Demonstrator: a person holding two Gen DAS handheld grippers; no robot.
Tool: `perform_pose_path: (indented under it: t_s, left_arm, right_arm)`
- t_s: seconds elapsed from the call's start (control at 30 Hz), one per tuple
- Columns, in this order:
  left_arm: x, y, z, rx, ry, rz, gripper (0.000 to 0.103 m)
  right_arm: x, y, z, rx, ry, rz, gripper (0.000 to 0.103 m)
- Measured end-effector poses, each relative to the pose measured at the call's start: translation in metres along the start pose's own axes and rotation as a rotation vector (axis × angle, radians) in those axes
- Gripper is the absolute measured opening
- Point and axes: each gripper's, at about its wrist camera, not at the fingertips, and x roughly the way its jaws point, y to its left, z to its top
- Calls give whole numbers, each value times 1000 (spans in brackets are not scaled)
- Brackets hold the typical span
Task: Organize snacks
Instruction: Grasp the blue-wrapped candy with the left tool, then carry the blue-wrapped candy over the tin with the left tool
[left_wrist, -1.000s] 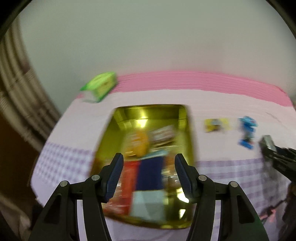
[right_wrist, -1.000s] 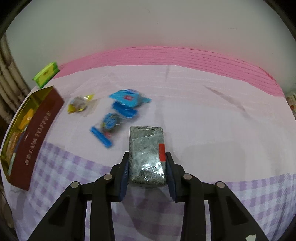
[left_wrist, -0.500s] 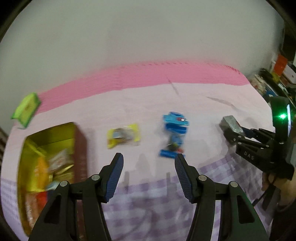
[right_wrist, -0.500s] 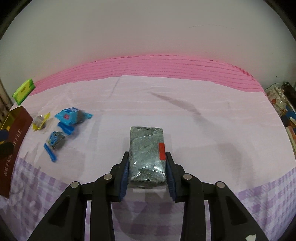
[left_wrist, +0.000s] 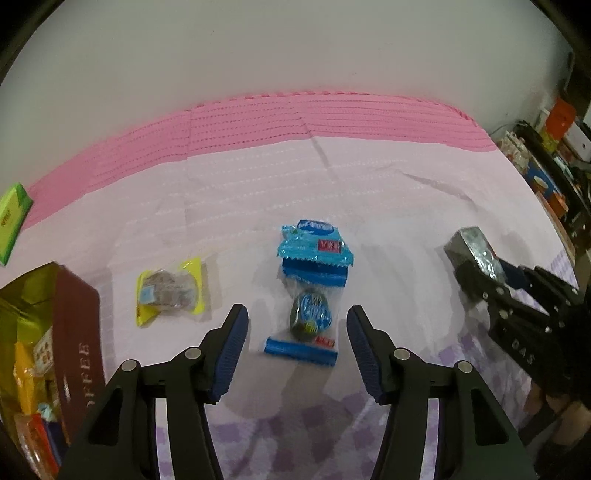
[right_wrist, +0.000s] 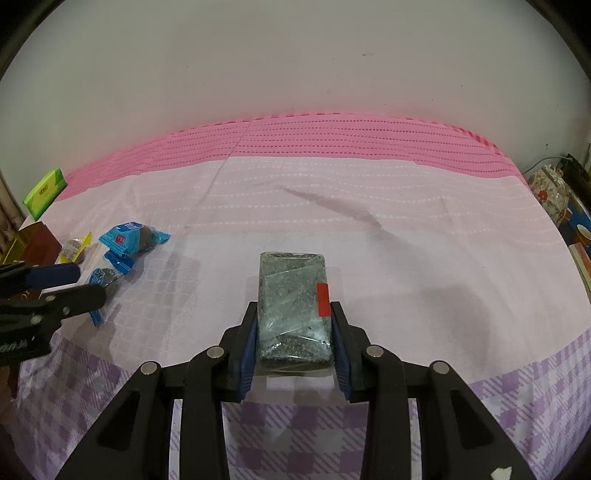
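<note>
My left gripper (left_wrist: 295, 349) is open and hovers over a clear-and-blue wrapped snack (left_wrist: 308, 321) lying between its fingers on the cloth. A blue foil packet (left_wrist: 314, 245) lies just beyond it, and a yellow-edged snack (left_wrist: 170, 295) lies to its left. The gold snack tin (left_wrist: 75, 332) with brown sides stands at the far left, holding several packets. My right gripper (right_wrist: 293, 339) is shut on a grey-green speckled snack block (right_wrist: 293, 306) with a red label, held above the cloth. It also shows in the left wrist view (left_wrist: 476, 251).
A green box (left_wrist: 11, 216) lies at the far left on the pink cloth; it also shows in the right wrist view (right_wrist: 44, 192). Cluttered shelves (left_wrist: 554, 147) stand off the right edge. A wall runs behind the table.
My left gripper has swung right from above the tin to over the loose snacks. My right gripper has moved right with the block, away from the snacks and tin.
</note>
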Motion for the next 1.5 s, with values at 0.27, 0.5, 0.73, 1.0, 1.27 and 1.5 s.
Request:
perform_pose_path:
  t_s: [0.27,0.5,0.73,1.0,1.27,1.5]
  left_arm:
    - [14,-2,6,0,28,-6,35]
    - [5,-6,-7,27,21,20,28]
    - [-10,-2,-28,-2,34,23,27]
    - [-38,7,-40,-37,10,41,27]
    - [-85,43,-29,-109,-90,108,27]
    - [-111,105,-27,-201,-118,220,27]
  right_arm:
    - [1,-1,0,1,0,3,33]
    - [0,-1,0,2,0,5,33]
    - [1,-2,0,1,1,5,33]
    - [1,-3,-1,0,1,4,33]
    - [0,-1,-1,-4,1,-1,33]
    - [0,-1,0,-7,2,-2,33]
